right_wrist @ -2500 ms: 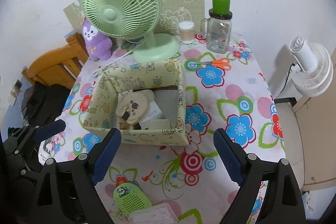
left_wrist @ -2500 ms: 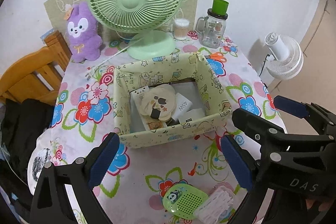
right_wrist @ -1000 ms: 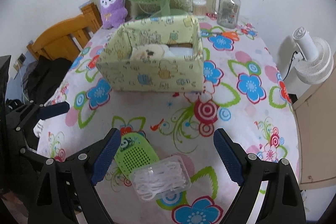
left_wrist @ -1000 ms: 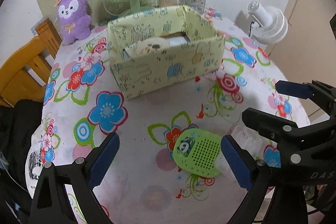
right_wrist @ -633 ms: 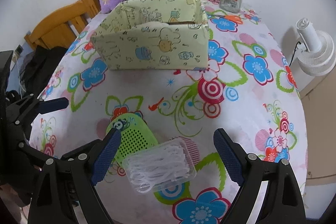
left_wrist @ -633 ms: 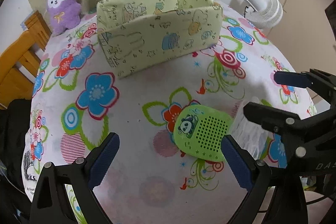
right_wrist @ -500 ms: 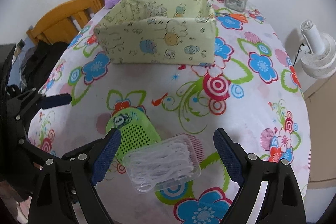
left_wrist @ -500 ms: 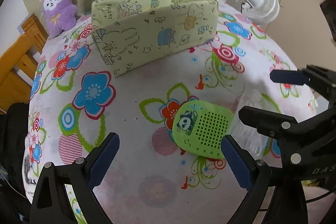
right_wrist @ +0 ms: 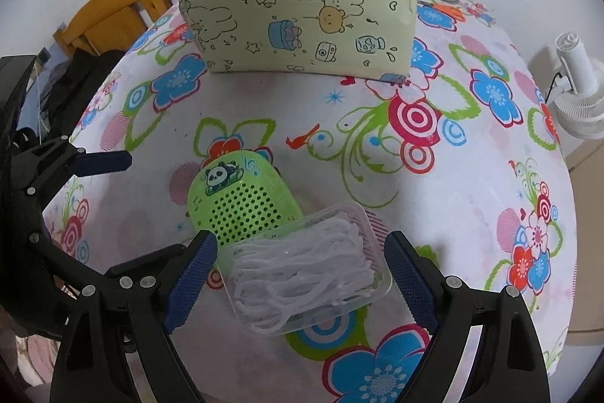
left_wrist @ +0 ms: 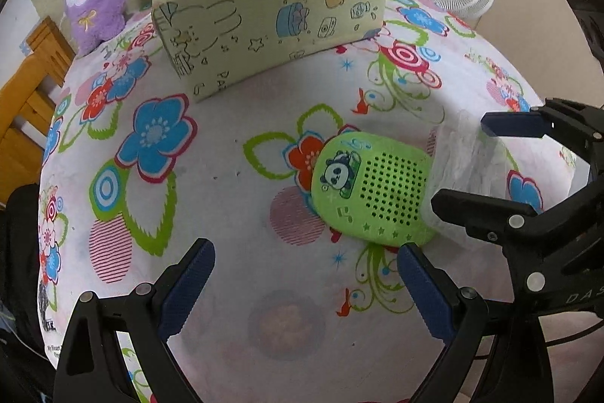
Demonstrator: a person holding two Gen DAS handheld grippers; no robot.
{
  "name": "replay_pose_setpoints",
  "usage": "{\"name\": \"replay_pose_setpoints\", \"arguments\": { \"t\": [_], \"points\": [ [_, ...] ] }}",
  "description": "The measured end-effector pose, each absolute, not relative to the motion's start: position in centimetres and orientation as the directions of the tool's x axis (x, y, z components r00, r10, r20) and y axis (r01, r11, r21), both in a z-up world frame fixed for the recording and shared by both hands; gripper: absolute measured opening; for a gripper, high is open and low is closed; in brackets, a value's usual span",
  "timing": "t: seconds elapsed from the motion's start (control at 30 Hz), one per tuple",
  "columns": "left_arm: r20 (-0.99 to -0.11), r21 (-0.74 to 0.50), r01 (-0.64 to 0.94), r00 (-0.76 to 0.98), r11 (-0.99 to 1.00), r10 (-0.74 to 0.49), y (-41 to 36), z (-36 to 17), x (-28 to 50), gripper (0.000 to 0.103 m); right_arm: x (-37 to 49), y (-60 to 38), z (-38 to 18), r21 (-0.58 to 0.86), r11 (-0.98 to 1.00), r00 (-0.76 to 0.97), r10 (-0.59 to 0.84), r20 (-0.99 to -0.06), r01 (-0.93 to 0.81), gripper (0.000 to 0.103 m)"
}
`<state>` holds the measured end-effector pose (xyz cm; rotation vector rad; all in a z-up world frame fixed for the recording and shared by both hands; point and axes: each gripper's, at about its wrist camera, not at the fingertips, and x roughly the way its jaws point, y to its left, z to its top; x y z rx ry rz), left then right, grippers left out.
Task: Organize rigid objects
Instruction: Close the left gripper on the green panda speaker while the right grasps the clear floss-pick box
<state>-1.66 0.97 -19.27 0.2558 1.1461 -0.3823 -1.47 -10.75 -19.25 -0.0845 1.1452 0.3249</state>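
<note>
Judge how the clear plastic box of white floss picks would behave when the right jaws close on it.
The clear plastic box of white floss picks looks thin-walled, so it probably flexes. Its glossy sides may slip. It overlaps the green perforated panda case, so lifting may nudge that.

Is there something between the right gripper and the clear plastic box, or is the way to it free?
Nothing visible is in the way. The right gripper is open, and the clear plastic box already lies between its fingers. Only the green panda case touches the box's far left corner, beside the left finger.
</note>
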Motion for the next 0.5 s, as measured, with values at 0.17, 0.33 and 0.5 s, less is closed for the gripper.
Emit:
{"name": "replay_pose_setpoints", "arguments": {
  "t": [0.17,0.33,0.5],
  "points": [
    [-0.924,0.015,0.431,0.351,0.902,-0.153,1.0,-19.7,-2.0,0.098,-1.6,-10.5,-19.8,0.099,0.948,0.352,0.208,-0.913,-0.303,0.094],
    [-0.93,0.012,0.434,0.336,0.901,-0.149,0.9,-20.2,-2.3,0.098,-1.4,-10.5,-20.9,0.105,0.951,0.321,0.201,-0.926,-0.292,0.097],
    [-0.931,-0.003,0.422,0.33,0.907,-0.157,0.8,-20.3,-2.2,0.098,-1.5,-10.6,-21.0,0.097,0.955,0.331,0.191,-0.924,-0.28,0.095]
  ]
}}
